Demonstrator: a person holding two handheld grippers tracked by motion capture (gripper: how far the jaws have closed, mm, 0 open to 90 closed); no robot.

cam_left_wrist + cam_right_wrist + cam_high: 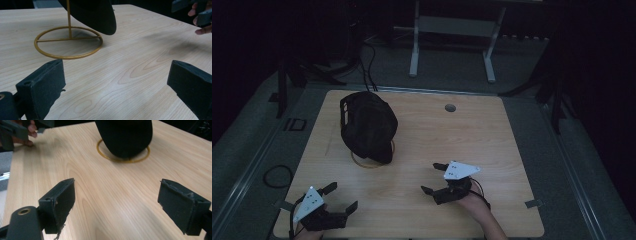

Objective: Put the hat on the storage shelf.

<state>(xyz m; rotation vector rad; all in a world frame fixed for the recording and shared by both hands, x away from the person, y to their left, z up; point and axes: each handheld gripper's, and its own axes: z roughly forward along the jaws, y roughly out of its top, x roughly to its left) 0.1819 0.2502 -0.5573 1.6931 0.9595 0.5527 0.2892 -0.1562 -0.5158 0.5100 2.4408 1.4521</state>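
Observation:
A black cap (368,125) hangs on a gold wire stand whose ring base (373,162) rests on the wooden table (492,145), left of centre. In the left gripper view the ring base (68,42) and upright rod sit ahead, with the cap (95,13) above. The right gripper view has the cap (124,136) over the ring (105,155). My left gripper (341,198) is open near the front left corner, holding nothing. My right gripper (434,178) is open at front centre-right, jaws wide and pointing left toward the stand.
A small round grommet hole (450,107) sits in the table's far side. White desk legs (414,50) stand on the floor beyond. Cables (277,176) lie on the floor at left. Bare tabletop stretches between both grippers and the stand.

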